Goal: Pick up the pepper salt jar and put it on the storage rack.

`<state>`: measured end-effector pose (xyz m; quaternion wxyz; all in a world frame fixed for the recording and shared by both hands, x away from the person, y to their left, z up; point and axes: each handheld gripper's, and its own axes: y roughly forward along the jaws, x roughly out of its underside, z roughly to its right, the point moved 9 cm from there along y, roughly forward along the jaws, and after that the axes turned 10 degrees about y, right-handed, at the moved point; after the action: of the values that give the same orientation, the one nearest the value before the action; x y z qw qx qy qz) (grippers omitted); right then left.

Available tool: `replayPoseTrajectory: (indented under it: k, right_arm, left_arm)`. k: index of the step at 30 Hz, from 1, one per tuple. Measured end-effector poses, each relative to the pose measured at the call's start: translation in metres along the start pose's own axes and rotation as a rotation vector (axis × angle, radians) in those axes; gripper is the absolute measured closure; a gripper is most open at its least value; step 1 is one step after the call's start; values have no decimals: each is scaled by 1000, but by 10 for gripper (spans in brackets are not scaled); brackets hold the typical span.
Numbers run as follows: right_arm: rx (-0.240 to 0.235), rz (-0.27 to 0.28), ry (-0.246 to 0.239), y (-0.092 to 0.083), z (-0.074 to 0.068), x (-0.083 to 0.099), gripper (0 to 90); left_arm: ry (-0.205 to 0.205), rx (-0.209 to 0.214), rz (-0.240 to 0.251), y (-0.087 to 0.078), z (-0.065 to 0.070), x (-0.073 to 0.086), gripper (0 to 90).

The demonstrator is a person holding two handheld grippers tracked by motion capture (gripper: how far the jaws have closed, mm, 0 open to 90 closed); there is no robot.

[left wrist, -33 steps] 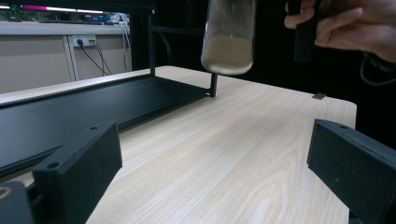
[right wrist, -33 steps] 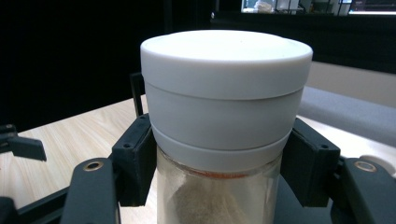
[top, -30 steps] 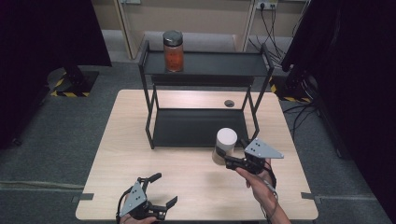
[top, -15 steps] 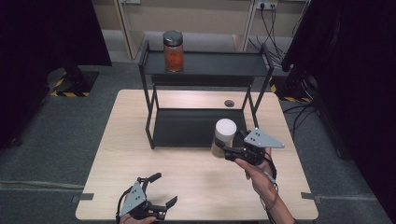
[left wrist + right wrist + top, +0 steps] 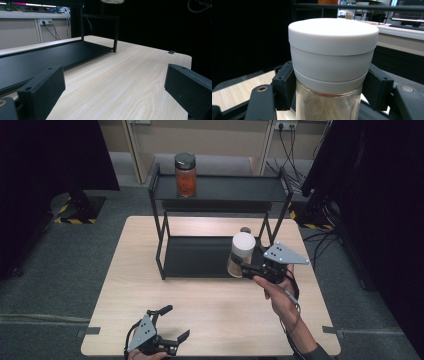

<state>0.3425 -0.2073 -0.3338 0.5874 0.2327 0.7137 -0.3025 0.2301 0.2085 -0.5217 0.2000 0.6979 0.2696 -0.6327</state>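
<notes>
One white-lidded jar (image 5: 241, 255) clamped between right gripper (image 5: 248, 268) fingers (image 5: 284, 87), lifted higher than a second ago, now off the desk (image 5: 210, 315) beside the rack's (image 5: 220, 195) right legs. Left gripper (image 5: 170, 325) unmoved at near left edge, fingers (image 5: 42, 87) wide apart, holding nothing.

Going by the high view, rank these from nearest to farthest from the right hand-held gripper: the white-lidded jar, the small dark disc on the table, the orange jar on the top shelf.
1. White-lidded jar: clamped in the right hand-held gripper, over the rack's right end.
2. Small dark disc: on the table just behind the held jar.
3. Orange jar: on the top shelf, far left end.
</notes>
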Motion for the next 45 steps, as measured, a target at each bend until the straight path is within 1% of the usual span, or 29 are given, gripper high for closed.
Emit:
replayPoseTrajectory:
  k: [2, 7, 8, 11, 14, 16, 17, 19, 21, 25, 28, 29, 32, 39, 45]
  right_arm:
    - [-5, 1, 6, 2, 0, -5, 354]
    - [-10, 1, -3, 5, 0, -15, 354]
    - [-19, -2, 3, 6, 1, -19, 354]
    - [-26, -3, 9, 9, 2, -25, 355]
    - [-23, -4, 1, 10, 1, -31, 355]
    - [-17, -3, -10, 12, 0, -39, 355]
    - [-17, -3, -10, 12, 0, -39, 355]
    - [-15, -1, -14, 14, 1, -45, 355]
    - [-14, 2, -5, 17, 2, -53, 355]
    - [-19, 9, 5, 19, 2, -63, 355]
    - [-18, 11, -3, 21, 0, -72, 355]
    - [-18, 11, -3, 21, 0, -72, 355]
    - [-16, 15, -15, 23, -3, -82, 356]
    - [-21, 20, -13, 32, -7, -102, 356]
    - [-13, 17, -8, 41, -7, -120, 356]
  left_arm:
    - [0, 0, 0, 0, 0, 0, 25]
    - [0, -1, 1, 0, 0, 0, 25]
    - [0, -1, 1, 0, 0, 0, 25]
    - [-2, -1, 4, 0, 0, 0, 25]
    - [-4, -1, 3, 0, 0, 0, 26]
    - [-4, 1, 4, 0, 0, 0, 25]
    - [-4, 1, 4, 0, 0, 0, 25]
    - [-4, 0, 5, 0, 0, 0, 25]
    - [-5, 0, 4, 0, 0, 0, 25]
    - [-5, 0, 5, 0, 0, 0, 25]
    - [-6, 1, 2, 0, 0, 0, 25]
    - [-6, 1, 2, 0, 0, 0, 26]
    - [-6, 1, 5, 0, 0, 0, 25]
    - [-8, -1, 4, 0, 0, 0, 25]
    - [-10, 1, 4, 0, 0, 0, 25]
